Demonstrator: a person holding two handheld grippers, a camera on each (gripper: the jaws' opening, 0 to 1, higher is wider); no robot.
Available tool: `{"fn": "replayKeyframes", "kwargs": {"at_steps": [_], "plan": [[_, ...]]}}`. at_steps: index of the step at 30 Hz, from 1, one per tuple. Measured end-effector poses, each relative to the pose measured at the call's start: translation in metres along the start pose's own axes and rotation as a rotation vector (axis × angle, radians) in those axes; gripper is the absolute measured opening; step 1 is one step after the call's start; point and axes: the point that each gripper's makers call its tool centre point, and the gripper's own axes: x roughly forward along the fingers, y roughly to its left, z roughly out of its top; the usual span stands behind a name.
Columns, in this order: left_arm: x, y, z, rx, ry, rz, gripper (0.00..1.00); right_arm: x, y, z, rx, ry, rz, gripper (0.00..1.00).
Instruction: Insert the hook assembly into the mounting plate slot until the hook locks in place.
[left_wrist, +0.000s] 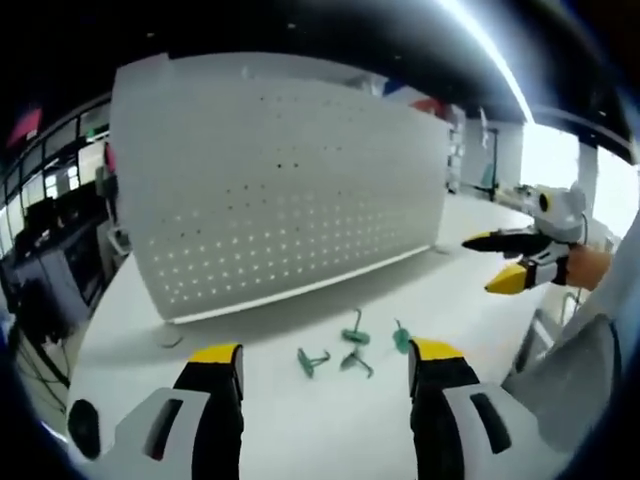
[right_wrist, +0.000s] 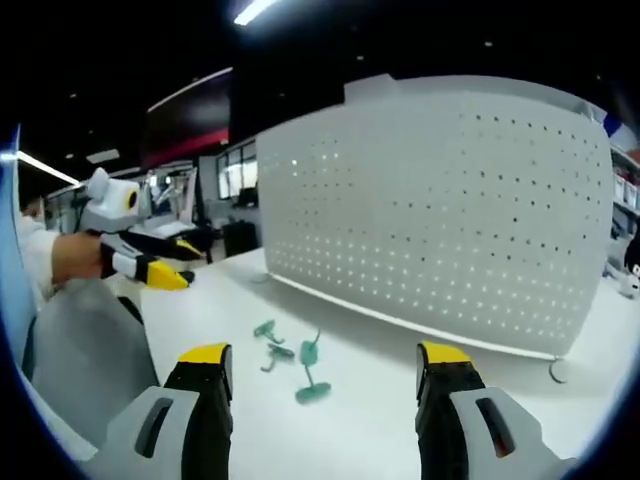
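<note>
White pegboard (left_wrist: 280, 185), dotted with hole rows; green hooks (left_wrist: 345, 350); white table (left_wrist: 330, 420); grippers (left_wrist: 325, 365) black and grey, yellow-tipped.

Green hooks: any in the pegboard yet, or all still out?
All out. The green hooks lie loose on the white table in front of the upright pegboard; no hook hangs in its holes. Both grippers are open and empty.

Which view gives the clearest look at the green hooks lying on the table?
The left gripper view: the green hooks lie centred between its jaws, spread apart. The right gripper view shows the same hooks left of centre and partly overlapping.
</note>
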Motion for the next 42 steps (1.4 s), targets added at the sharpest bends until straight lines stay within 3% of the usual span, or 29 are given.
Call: {"fn": "replayKeyframes", "kwargs": {"at_steps": [7,18,32,42], "plan": [[0.021,0.005,-0.003,-0.031,0.02,0.005,0.56,0.001,-0.001,-0.003,0.008,0.005,0.002,0.76],[0.056,0.008,-0.023,0.053,0.123,0.018,0.43,0.006,-0.002,-0.005,0.008,0.013,0.011,0.75],[0.089,0.019,-0.044,0.048,0.183,0.051,0.29,0.009,-0.005,-0.011,0.025,0.025,0.015,0.74],[0.109,0.015,-0.057,0.092,0.218,0.035,0.22,0.009,-0.007,-0.014,0.035,0.033,0.011,0.74]]}}
